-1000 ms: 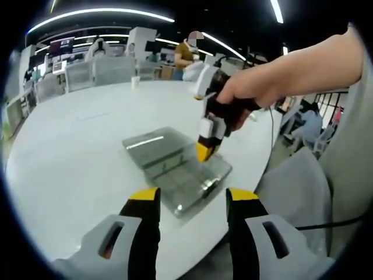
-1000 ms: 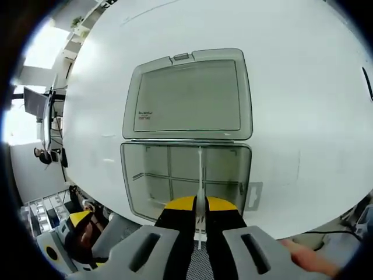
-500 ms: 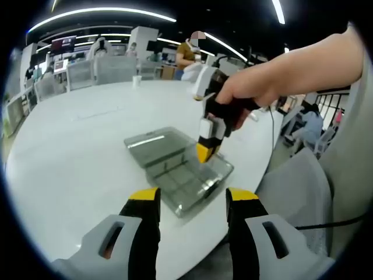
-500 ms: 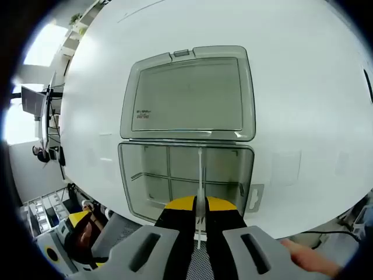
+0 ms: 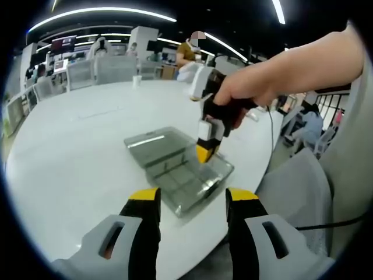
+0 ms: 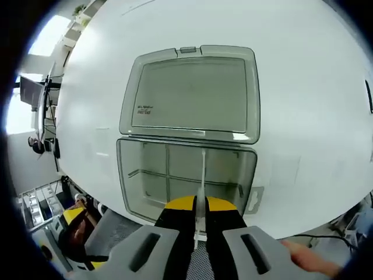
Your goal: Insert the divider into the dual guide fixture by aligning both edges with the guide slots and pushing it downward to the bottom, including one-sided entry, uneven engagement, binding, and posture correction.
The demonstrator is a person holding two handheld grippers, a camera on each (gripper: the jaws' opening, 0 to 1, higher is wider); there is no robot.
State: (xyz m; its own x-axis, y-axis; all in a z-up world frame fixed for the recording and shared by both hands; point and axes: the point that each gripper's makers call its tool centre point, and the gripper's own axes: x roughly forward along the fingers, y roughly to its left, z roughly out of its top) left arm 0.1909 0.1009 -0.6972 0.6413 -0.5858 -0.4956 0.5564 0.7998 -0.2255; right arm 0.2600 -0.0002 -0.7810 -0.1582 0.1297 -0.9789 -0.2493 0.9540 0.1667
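White round tabletop in an open-plan room with desks and ceiling strip lights behind; a person stands at the far side, a grey chair sits at the table's near edge.

Smoky translucent plastic compartment box lies near that edge, its hinged flat lid folded fully open and flat on the table beyond the tray. Tray interior crossed by fixed partitions into cells.

Right gripper, yellow-tipped, held in a bare hand, points steeply down over the tray's near side. Its jaws are pressed together on a thin clear plastic divider, which runs edge-on from between the tips across the tray toward the hinge wall, standing upright between two cells. Whether its ends sit in the guide slots cannot be told.

Left gripper hangs off the table edge, well apart from the box, jaws spread with nothing between them.
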